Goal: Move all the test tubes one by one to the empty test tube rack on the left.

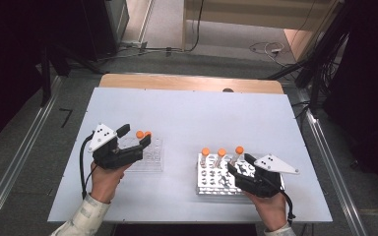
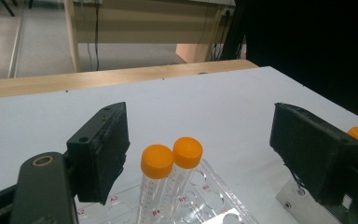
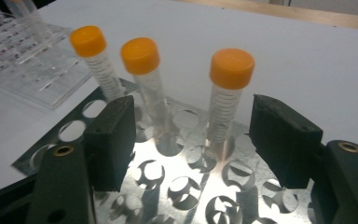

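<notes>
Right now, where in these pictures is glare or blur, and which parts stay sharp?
Right gripper view: strong glare on the metal rack, while the orange caps are sharp. Left gripper view: the two capped tubes are clear and the room behind is soft. High view: even light on the white table, dark corners.

Orange screw caps point(image 3: 232, 68) on clear plastic tubes point(image 3: 220, 119) with fine black graduation lines. Shiny silver perforated metal rack point(image 3: 186, 186); transparent plastic rack point(image 2: 205, 198) with red labels. Pale white tabletop point(image 1: 202, 118), light wooden edge point(image 1: 187, 81). Matte black gripper pads point(image 3: 284, 137).
</notes>
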